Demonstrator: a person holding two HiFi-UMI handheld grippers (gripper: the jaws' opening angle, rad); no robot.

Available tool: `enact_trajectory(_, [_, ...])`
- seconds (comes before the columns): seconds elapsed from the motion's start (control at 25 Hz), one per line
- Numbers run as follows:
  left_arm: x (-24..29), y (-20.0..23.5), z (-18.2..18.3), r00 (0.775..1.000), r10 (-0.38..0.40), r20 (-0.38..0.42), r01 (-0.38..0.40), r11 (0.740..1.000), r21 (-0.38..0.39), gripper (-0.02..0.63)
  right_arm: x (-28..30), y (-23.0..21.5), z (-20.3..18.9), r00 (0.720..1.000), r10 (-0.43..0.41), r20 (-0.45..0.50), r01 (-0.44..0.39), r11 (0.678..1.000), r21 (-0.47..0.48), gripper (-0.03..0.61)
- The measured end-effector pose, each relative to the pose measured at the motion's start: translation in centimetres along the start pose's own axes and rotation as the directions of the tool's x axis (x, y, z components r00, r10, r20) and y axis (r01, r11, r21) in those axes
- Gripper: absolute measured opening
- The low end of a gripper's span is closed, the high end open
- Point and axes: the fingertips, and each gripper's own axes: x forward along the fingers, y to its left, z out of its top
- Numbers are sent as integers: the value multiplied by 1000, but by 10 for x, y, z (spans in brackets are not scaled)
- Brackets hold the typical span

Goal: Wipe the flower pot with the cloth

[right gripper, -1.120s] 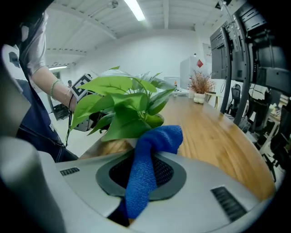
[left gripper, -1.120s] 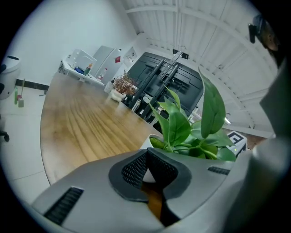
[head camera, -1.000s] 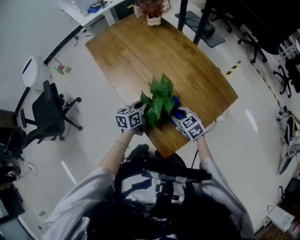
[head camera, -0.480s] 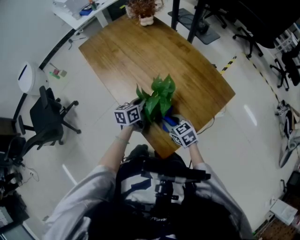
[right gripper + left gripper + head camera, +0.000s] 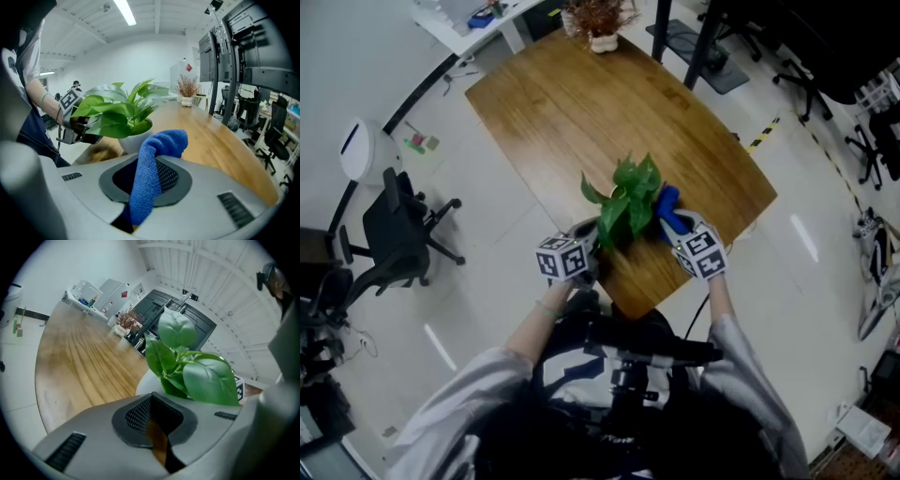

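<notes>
A white flower pot point(image 5: 133, 138) with a leafy green plant point(image 5: 628, 199) stands near the front corner of the wooden table point(image 5: 581, 103). My right gripper point(image 5: 678, 225) is shut on a blue cloth point(image 5: 667, 202), which sticks up from its jaws point(image 5: 154, 159) just right of the pot. My left gripper point(image 5: 584, 242) is at the pot's left side by the table edge, jaws shut, nothing seen between them. In the left gripper view the pot point(image 5: 147, 383) sits just past the gripper point(image 5: 157, 432); whether they touch I cannot tell. Leaves hide most of the pot from above.
A small pot of dried reddish twigs point(image 5: 600, 19) stands at the table's far end. A black office chair point(image 5: 394, 225) is on the floor to the left. A white desk with small items point(image 5: 478, 19) lies beyond. More chairs point(image 5: 872, 141) are at the right.
My right gripper has carried the blue cloth from the pot's front round to its right side, a little farther away. The left gripper has drawn back slightly toward the table edge.
</notes>
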Motion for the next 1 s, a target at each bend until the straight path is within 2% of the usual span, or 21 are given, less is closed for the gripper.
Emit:
enact_trajectory(0.12, [4,-11,-13,999,-33,-30,33,999,-2,8,6,-8,27,999,28,43,-25,996,-82,64])
enact_trajectory(0.2, [8,-12,-14,998,-44,-44,44,999,5,8,14,-8,34,998,53,30,-50,992,-112,64])
enact_trajectory(0.36, [12,-6,-4,998,-44,-36,44,999,14,8,25,-2,30,997,75,-1,-75,992,-100,64])
enact_trajectory(0.76, [19,32,31,1000,-6,-27,7,1000,30,8,40,47,-2,995,86,-45,-85,996,16,64])
enact_trajectory(0.88, [23,33,35,1000,-15,-19,15,999,35,8,42,51,-8,999,33,-30,-29,993,112,64])
enact_trajectory(1.0, [15,34,39,1000,-6,1,6,1000,29,8,36,49,-1,999,-31,11,27,970,243,63])
